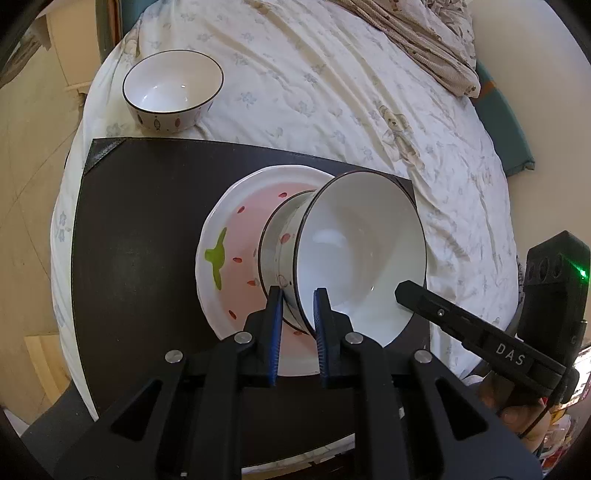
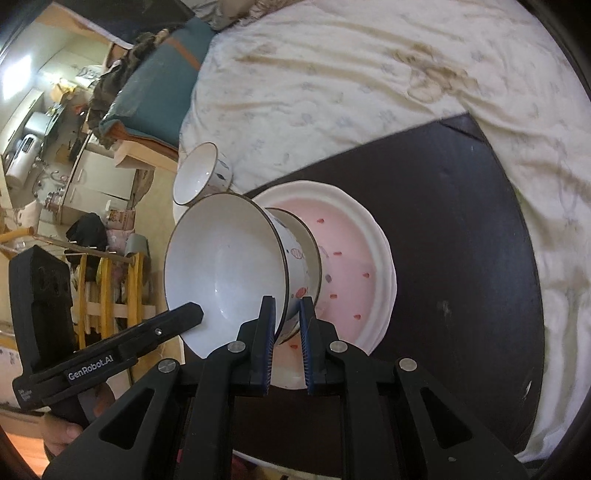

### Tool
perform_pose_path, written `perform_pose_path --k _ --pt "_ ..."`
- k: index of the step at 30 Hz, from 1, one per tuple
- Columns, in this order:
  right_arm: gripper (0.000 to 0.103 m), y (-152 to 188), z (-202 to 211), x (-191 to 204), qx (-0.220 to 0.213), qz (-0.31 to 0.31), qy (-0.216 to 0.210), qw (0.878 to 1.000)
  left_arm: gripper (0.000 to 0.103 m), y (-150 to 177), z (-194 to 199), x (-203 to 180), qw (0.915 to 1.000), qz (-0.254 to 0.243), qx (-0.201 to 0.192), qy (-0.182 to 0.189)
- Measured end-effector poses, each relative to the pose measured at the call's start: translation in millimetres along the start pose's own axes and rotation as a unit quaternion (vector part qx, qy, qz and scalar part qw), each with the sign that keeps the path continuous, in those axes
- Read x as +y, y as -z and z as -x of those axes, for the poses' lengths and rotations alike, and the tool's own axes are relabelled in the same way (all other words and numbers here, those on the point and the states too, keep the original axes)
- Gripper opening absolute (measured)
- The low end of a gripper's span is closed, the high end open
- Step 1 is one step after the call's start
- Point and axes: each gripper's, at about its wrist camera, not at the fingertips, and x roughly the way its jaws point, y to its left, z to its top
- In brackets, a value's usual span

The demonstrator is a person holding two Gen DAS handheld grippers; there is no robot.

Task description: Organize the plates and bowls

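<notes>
A white bowl (image 1: 365, 243) with a dark rim sits nested in a second bowl (image 1: 280, 236) on a stack of pink strawberry plates (image 1: 229, 251). My left gripper (image 1: 298, 295) is shut on the near rim of the top bowl. My right gripper (image 2: 287, 302) is shut on the same bowl's (image 2: 221, 273) rim at another spot; its finger shows in the left wrist view (image 1: 410, 291). The left gripper's finger shows in the right wrist view (image 2: 184, 314). A third bowl (image 1: 173, 88) with a fish pattern stands alone on the bed sheet, also in the right wrist view (image 2: 199, 173).
The plates (image 2: 354, 258) rest on a dark brown board (image 1: 140, 236) laid on a bed with a cream flowered sheet (image 1: 332, 81). A crumpled blanket (image 1: 417, 33) lies at the far side. A teal cushion (image 2: 159, 92) and room clutter lie beyond the bed edge.
</notes>
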Motion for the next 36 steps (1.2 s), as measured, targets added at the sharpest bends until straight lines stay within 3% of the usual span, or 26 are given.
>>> perform_pose_path --k 11,36 --pt "0.014 -3 -9 -3 0.013 -0.019 0.004 1.000 0.014 -5 -7 9 0.9995 0.019 0.025 0.006" --pt "0.016 -11 -9 -2 0.003 -0.015 0.012 1.000 0.014 -1 -2 6 0.9998 0.011 0.014 0.012"
